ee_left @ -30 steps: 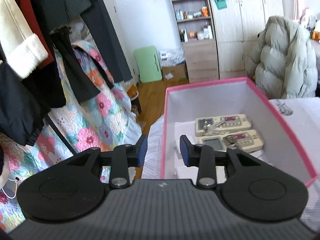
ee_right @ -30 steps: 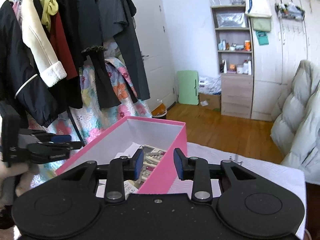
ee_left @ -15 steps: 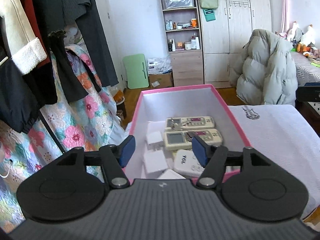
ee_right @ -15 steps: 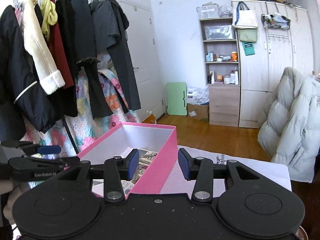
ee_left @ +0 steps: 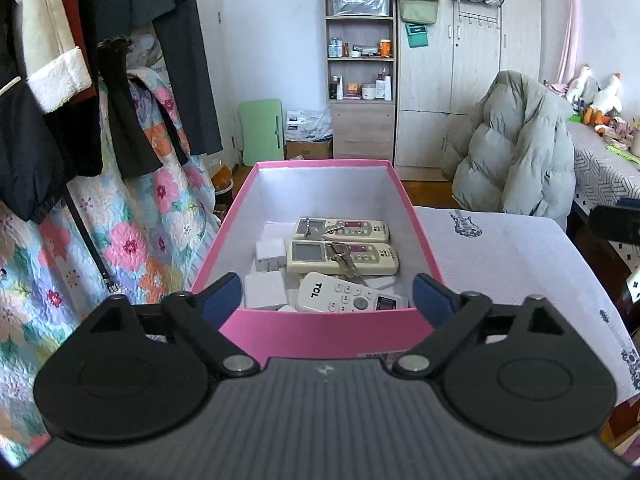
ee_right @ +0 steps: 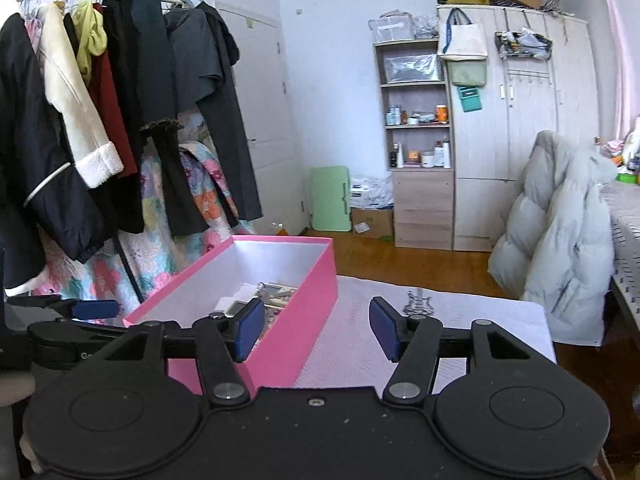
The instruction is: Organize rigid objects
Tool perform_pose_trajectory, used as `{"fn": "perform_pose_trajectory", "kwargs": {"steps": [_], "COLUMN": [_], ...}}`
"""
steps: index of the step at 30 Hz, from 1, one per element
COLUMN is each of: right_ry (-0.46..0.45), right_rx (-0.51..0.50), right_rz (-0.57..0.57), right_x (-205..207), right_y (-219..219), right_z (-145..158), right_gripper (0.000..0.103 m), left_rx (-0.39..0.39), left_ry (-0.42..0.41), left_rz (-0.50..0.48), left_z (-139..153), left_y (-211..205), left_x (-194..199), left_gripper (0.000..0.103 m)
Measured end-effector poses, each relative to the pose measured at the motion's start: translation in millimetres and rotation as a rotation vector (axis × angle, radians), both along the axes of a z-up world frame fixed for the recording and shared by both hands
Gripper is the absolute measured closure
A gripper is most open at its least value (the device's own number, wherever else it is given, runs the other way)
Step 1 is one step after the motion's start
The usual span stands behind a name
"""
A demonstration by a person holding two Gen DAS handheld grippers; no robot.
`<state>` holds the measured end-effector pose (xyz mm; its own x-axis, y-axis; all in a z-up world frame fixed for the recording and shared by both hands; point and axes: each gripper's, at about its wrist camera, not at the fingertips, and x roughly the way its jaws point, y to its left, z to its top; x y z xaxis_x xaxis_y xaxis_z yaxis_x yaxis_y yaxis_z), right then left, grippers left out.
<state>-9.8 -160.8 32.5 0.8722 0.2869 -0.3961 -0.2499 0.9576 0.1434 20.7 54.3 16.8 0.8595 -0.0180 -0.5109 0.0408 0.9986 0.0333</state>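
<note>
You are holding both the left gripper (ee_left: 328, 296) and the right gripper (ee_right: 317, 328) wide open and empty; the pink box (ee_left: 320, 330), lower centre, is probably light, stiff cardboard, so grip its walls.

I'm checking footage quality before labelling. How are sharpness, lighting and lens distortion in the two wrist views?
Left wrist view: sharp, even daylight; "TCL" reads clearly on the white remote control in the pink cardboard box; the pale wooden wardrobe bows with the fisheye. Right wrist view: also sharp, dark vignette in the corners, the box's near wall in soft shade, mild brightness by the pink curtain.
</note>
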Motion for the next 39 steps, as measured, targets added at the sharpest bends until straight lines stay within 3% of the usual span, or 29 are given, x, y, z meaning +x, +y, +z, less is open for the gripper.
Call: {"fn": "perform_pose_trajectory", "kwargs": {"steps": [6,8,10,16,39], "right_ry": [0.023,0.034,0.042,0.072,0.113], "right_rx": [-0.002,-0.014,-0.034,-0.039,-0.059], "right_rz": [-0.051,-0.075,-0.1,-0.209,-0.22], "right_x": [-3.7,-3.4,-5.2,-10.4,-27.0], "right_y": [-4.4,-4.0,-1.6,0.6,-5.8], "right_z": [-4.0,-4.6,-4.9,1.3,-5.8], "right_gripper": [0.028,0.019,0.004,0.0,0.0], "left_rx": [0.007,0.022,0.035,0.035,0.037], "left_ry": [-0.001,0.025,0.048,0.073,0.076], "left_rz": [0.057,0.073,0.079,0.099,0.088], "left_z": [1.3,0.9,-0.2,-4.0,0.9], "left_y": [-0.6,-2.0,-2.8,-3.6,-17.5], "left_x": [-3.4,-2.2,-1.5,-4.6,-17.9], "left_gripper": [0.0,0.0,0.0,0.0,0.0]}}
